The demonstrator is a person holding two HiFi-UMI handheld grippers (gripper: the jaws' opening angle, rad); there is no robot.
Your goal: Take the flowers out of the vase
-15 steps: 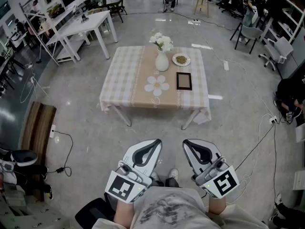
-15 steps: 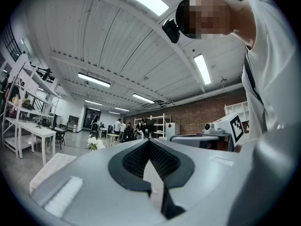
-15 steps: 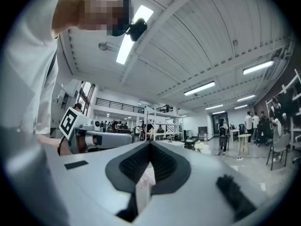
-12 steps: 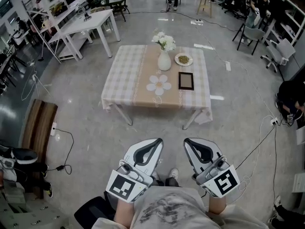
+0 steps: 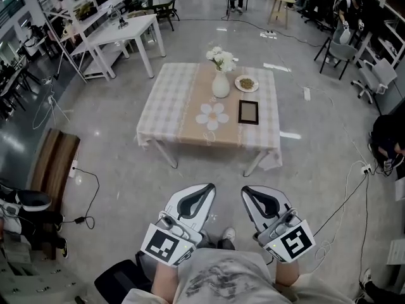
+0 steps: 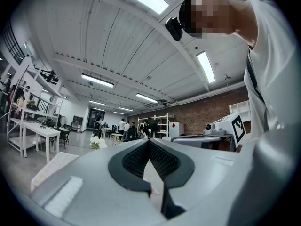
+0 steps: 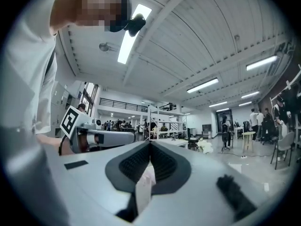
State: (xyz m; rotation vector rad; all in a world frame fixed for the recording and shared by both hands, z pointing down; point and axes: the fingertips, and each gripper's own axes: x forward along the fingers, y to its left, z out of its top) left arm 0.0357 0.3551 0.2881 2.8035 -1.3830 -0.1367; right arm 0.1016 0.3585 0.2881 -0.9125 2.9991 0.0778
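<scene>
White flowers [image 5: 221,57] stand in the pale vase [image 5: 220,85] toward the far side of the checked table [image 5: 166,100], well apart from you. Your left gripper [image 5: 204,192] and right gripper [image 5: 250,194] sit close to your body, both with jaws closed together on nothing.

The head view looks steeply down from above: table [image 5: 161,103] well off at 12 o'clock, left gripper [image 5: 204,189] and right gripper [image 5: 247,190] close at 6. Each gripper view rides low, facing level along its jaws. All three share the far flowers [image 5: 221,57], small in each.
</scene>
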